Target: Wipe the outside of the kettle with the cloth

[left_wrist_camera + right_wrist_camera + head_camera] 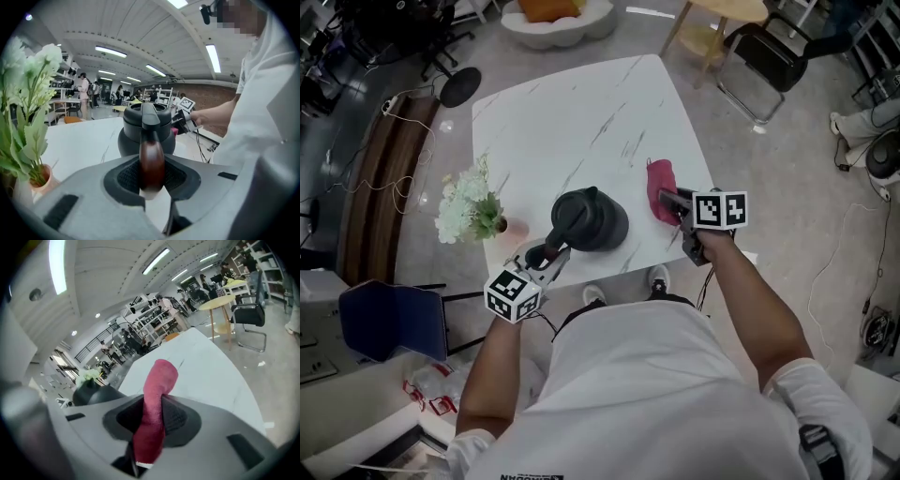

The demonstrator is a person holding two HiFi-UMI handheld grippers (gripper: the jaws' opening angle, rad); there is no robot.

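Observation:
A dark grey kettle [591, 219] stands near the front edge of the white marble table [581, 122]. Its brown wooden handle [151, 164] sits between the pads of my left gripper [551, 253], which is shut on it. From the left gripper view the kettle body [147, 131] rises just ahead. My right gripper [673, 202] is shut on a red cloth [154, 413], which hangs to the right of the kettle, lifted off the table [661, 187]. In the right gripper view the kettle [96, 392] shows at the left, apart from the cloth.
A pot of white flowers [473, 211] stands at the table's front left corner, close to the left gripper. A black chair [764, 56] and a round wooden table [717, 23] are beyond the far right corner. The table's back half holds nothing.

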